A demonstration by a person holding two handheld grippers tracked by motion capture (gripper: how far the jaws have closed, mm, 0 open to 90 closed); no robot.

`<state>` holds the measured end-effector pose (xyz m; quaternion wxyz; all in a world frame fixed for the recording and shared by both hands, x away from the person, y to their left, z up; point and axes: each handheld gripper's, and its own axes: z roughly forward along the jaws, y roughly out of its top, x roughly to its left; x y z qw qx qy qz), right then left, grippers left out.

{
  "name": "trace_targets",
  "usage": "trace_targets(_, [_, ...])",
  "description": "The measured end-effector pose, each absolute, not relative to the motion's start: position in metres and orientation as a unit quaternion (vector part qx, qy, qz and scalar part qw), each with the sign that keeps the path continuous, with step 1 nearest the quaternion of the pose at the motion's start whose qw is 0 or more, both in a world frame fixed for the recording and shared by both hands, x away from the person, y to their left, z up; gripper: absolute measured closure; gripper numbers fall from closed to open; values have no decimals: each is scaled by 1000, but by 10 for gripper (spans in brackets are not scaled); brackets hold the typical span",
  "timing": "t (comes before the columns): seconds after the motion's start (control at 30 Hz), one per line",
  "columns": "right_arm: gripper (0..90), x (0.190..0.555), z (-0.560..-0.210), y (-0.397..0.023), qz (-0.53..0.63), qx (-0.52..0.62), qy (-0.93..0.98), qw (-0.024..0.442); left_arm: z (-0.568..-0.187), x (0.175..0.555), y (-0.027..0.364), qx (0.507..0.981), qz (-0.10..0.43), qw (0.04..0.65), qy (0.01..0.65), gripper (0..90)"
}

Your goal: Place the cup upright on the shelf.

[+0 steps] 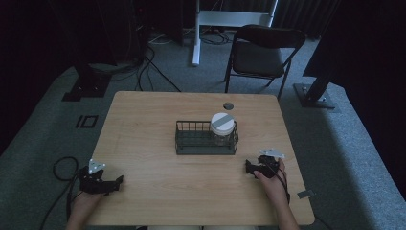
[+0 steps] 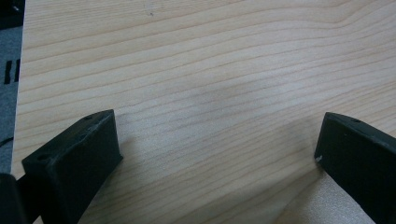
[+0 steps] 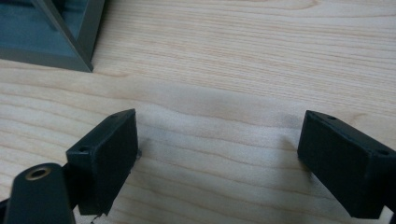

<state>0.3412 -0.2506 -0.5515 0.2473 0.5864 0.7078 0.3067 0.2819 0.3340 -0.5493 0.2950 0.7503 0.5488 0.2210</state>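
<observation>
With both grippers, left (image 1: 116, 181) and right (image 1: 249, 166), resting wide-jawed and empty on the table (image 1: 158, 115), the jar (image 1: 222, 128) (upright in the basket's (image 1: 191, 143) right end) looks best taken by the nearer right one, clearing the wire rim.

We see the left gripper (image 1: 116, 182) and the right gripper (image 1: 248, 166) low in each hand, both with jaws spread wide and holding nothing.

Lab or studio, floor cables (image 1: 148, 72), rig stands (image 1: 316, 91), folding chair (image 1: 261, 55)
</observation>
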Motion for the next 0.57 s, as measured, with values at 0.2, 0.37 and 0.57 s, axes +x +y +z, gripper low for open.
trace_targets(0.2, [118,342,-552,-251,307,585,709,246,-549,282,334,750,221,295,549,1])
trace_targets(0.37, [118,342,-552,-251,307,584,710,245,-549,282,334,750,221,295,549,2])
trace_targets(0.57, [118,342,-552,-252,308,583,711,244,-549,282,334,750,221,295,549,2])
